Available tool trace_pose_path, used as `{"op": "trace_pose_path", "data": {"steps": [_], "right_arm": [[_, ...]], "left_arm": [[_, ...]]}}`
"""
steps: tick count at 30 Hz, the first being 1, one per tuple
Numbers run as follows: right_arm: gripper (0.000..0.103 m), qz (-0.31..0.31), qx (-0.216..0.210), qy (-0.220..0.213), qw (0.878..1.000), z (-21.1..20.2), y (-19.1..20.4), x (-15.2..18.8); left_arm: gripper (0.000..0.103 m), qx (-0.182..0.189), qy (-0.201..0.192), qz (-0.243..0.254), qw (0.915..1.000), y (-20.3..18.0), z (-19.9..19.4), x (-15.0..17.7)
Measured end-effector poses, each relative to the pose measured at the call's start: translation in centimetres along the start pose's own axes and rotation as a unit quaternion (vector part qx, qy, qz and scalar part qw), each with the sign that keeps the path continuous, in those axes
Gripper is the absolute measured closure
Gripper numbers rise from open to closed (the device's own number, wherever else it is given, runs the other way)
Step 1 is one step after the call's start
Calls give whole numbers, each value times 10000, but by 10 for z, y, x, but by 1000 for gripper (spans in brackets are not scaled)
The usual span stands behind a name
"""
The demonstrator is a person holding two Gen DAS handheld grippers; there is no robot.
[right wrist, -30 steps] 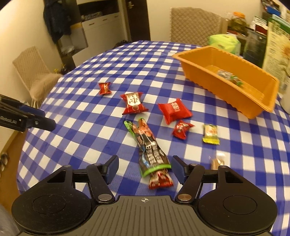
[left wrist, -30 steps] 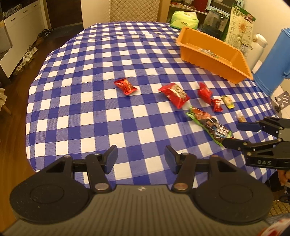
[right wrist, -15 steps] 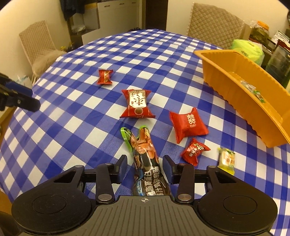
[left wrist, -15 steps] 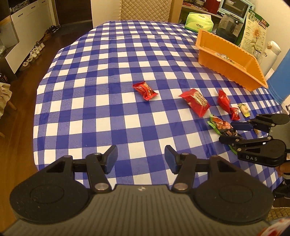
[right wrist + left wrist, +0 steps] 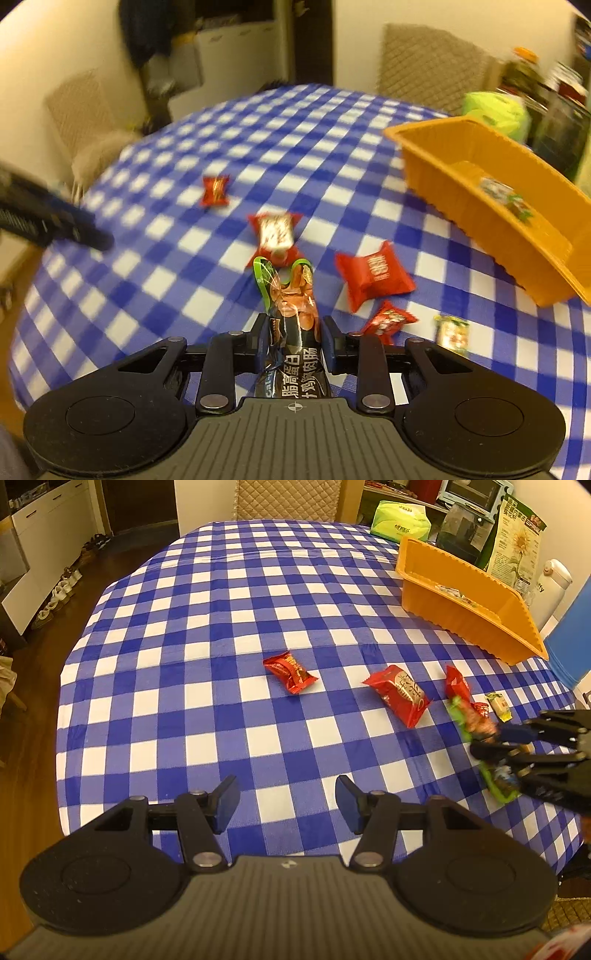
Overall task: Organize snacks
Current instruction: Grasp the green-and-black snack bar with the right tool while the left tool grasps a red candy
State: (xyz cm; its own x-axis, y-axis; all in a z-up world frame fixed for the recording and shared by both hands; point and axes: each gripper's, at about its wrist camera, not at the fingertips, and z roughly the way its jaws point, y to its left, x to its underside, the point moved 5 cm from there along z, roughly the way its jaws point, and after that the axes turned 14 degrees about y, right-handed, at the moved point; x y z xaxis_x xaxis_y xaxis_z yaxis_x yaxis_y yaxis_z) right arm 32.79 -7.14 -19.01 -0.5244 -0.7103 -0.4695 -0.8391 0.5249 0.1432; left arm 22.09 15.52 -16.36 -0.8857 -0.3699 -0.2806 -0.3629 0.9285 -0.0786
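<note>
We list: checked surface; orange tray at its far right; right hand-held gripper, just closing, clamped on long green-edged snack; left hand-held gripper apart, empty; red packets crowding beside; small yellow sweet.

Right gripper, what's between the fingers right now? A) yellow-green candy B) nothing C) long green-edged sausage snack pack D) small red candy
C: in the right wrist view the right gripper has just been closing, and both fingers press the sides of the long green-edged sausage snack pack; the red candies lie loose on the checked tablecloth.
</note>
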Motion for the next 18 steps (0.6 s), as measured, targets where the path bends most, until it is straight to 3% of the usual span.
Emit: {"op": "trace_pose_path", "data": {"steps": [6, 18], "right_arm": [[73, 1130, -185, -512, 9921, -40, -34, 4], [73, 2192, 326, -879, 9712, -86, -76, 28]], "left_arm": [[50, 10, -114, 57, 9999, 0, 7, -16], [51, 46, -353, 70, 9993, 0, 42, -58]]}}
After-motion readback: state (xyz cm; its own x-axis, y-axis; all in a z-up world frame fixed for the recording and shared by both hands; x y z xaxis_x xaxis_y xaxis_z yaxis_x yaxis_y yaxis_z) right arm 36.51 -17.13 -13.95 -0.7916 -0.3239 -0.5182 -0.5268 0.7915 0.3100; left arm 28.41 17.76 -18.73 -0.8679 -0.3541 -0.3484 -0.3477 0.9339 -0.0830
